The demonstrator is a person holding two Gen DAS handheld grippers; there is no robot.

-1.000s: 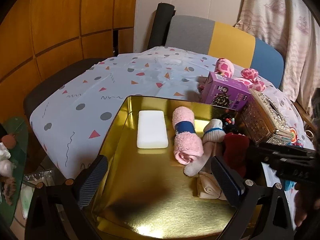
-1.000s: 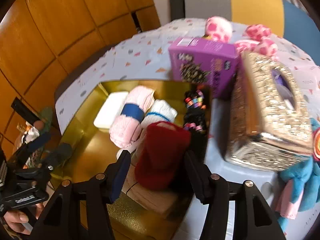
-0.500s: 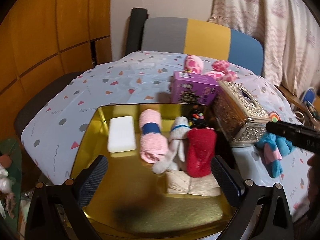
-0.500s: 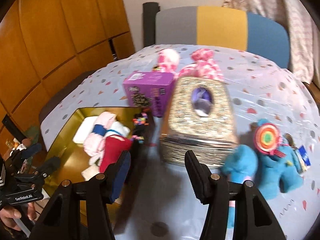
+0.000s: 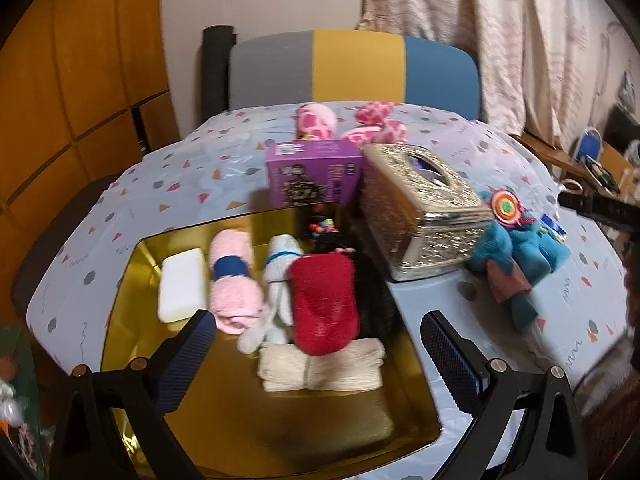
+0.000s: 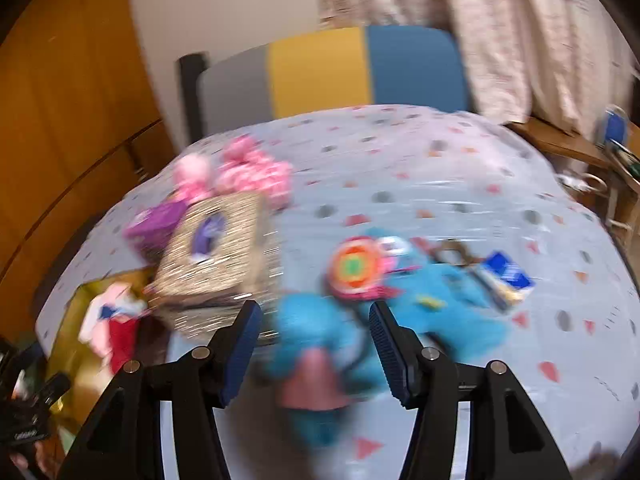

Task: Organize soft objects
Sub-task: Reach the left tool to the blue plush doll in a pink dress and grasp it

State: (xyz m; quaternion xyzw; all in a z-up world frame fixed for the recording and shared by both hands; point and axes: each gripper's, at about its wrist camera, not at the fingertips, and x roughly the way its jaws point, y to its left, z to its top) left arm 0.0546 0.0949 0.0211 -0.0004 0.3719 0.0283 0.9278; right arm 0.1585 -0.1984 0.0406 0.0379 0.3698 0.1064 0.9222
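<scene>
Left wrist view, from left to right: the gold tray (image 5: 132,280) fills the lower left and centre of the frame, resting on the bench (image 5: 180,184) with its dotted cover. In the tray lie a white block (image 5: 180,284), then a pink rolled towel (image 5: 234,280) with a blue band, a white sock roll (image 5: 280,276), and a red roll (image 5: 324,304) resting on a cream folded cloth (image 5: 320,368) below it. Behind the tray, at upper centre, stands a purple box (image 5: 314,172), with a pink spotted plush toy (image 5: 352,124) further back. Just right of the box sits a glittery tissue box (image 5: 420,208). At centre right lies the blue plush toy (image 5: 520,248) with a round multicoloured disc, on the bench, outside the tray. The left gripper (image 5: 316,356) has its fingers spread wide over the tray, with nothing between them.

Right wrist view, which is blurred: the tray's contents sit at lower left, the tissue box at left centre. The right gripper (image 6: 316,340) at bottom centre has its fingers parted, and the blue plush toy (image 6: 440,296) lies on the bench beyond and between them; no grip shows.
</scene>
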